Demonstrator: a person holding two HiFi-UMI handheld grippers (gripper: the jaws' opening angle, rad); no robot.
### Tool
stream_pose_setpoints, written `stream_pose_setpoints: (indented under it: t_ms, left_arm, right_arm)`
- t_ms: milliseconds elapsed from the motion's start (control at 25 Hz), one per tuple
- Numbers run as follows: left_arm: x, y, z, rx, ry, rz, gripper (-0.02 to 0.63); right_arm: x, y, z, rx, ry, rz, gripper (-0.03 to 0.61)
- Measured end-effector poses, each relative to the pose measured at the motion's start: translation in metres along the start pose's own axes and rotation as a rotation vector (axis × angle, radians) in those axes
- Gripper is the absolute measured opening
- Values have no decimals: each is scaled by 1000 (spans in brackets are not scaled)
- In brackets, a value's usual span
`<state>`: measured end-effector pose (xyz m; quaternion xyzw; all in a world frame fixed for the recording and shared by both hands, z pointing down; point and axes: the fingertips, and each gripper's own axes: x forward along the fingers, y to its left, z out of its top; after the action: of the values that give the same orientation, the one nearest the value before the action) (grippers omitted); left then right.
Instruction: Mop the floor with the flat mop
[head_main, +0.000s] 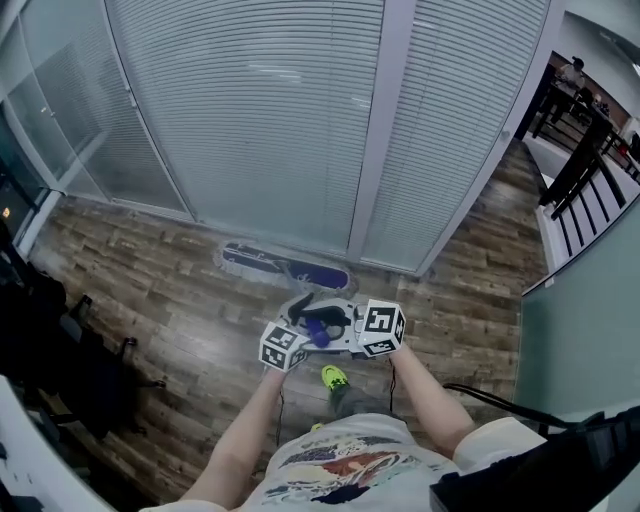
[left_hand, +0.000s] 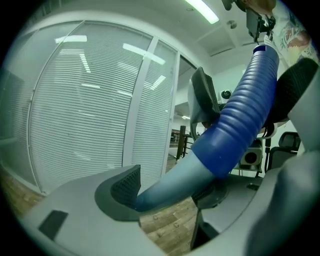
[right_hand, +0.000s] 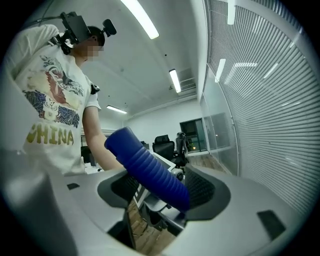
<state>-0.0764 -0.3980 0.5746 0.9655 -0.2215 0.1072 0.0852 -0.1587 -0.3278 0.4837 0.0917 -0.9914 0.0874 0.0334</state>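
Handle (head_main: 318, 333) mostly hidden; mop head (head_main: 285, 268) seemingly fringed

Left claw (left_hand: 170, 191) and right claw (right_hand: 162, 188), held side by side, clamp the mop handle (left_hand: 235, 120).

Between both pairs of my jaws the mop handle (left_hand: 235, 125) fills the gap. Ahead, the blind-covered glass wall (head_main: 250, 120) blocks passage; open wooden floor (head_main: 170, 300) lies either side, dark chairs (head_main: 60, 370) far left.
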Motion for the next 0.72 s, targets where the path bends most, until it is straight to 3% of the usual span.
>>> stream_pose_setpoints:
  t_ms: [360, 720]
  left_arm:
    - [-60, -150, -42, 23, 2, -61, 255]
    - [-93, -317, -79, 58, 35, -117, 253]
  right_arm:
    - [-29, 154, -40, 25, 17, -65, 273]
    - [-95, 306, -77, 32, 7, -124, 273]
